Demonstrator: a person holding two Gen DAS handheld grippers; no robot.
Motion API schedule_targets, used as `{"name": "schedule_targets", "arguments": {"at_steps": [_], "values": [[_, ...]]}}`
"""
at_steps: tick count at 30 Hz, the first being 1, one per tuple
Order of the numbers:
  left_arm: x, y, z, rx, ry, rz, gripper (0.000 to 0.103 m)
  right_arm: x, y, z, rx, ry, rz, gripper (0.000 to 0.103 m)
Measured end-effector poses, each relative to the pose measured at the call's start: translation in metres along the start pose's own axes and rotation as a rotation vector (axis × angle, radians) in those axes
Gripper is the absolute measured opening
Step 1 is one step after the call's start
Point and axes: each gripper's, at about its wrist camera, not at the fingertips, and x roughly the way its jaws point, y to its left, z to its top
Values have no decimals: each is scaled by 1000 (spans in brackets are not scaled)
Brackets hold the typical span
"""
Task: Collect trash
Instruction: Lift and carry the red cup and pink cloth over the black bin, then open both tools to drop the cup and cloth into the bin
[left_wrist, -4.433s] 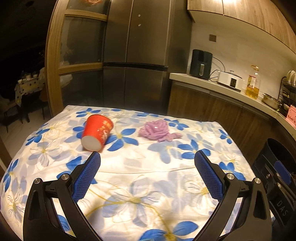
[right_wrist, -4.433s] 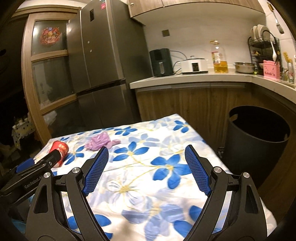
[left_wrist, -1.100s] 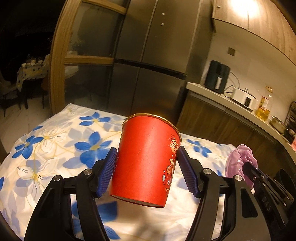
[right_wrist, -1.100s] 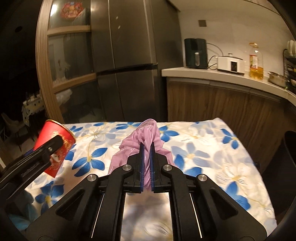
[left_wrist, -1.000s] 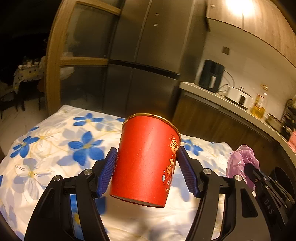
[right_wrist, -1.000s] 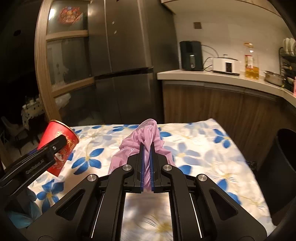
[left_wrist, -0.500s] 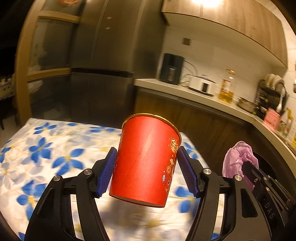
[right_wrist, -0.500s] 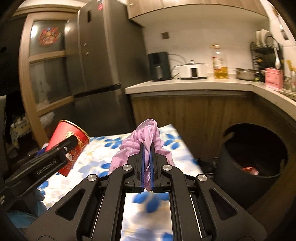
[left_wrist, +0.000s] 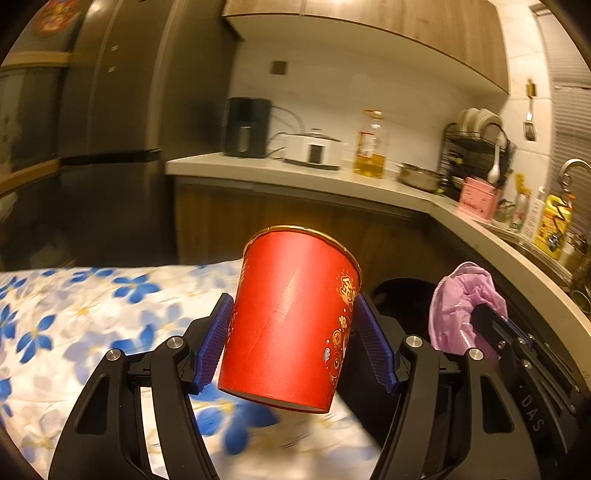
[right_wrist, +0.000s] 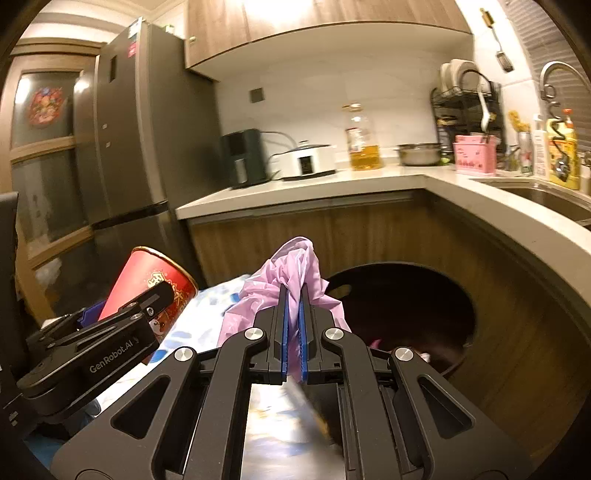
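Note:
My left gripper (left_wrist: 293, 332) is shut on a red paper cup (left_wrist: 291, 325) with gold print, held tilted above the table's right end; the cup also shows in the right wrist view (right_wrist: 147, 291). My right gripper (right_wrist: 293, 314) is shut on a crumpled purple plastic bag (right_wrist: 291, 273), also seen in the left wrist view (left_wrist: 461, 302). A black trash bin (right_wrist: 406, 295) stands open just beyond the right gripper, with some litter inside; its rim shows behind the cup in the left wrist view (left_wrist: 402, 288).
The table with a blue-flower cloth (left_wrist: 92, 314) lies to the left. A wooden counter (right_wrist: 369, 188) wraps behind and to the right of the bin, holding appliances, an oil bottle and a dish rack. A grey fridge (right_wrist: 129, 147) stands at back left.
Both grippers took their items off the table, the cup in the left and the bag in the right, and swung right toward the bin, which now fills more of the right wrist view.

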Motion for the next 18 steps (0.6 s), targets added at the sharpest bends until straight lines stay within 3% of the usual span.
{"name": "schedule_targets", "arguments": {"at_steps": [10,18], "values": [[33,-73,6,47,-6,-123,65,6,-69,12,50,-18,-99,5],[58,-95,2,57,34,-164,66,15,-91,14,53,-16,-111,6]]}}
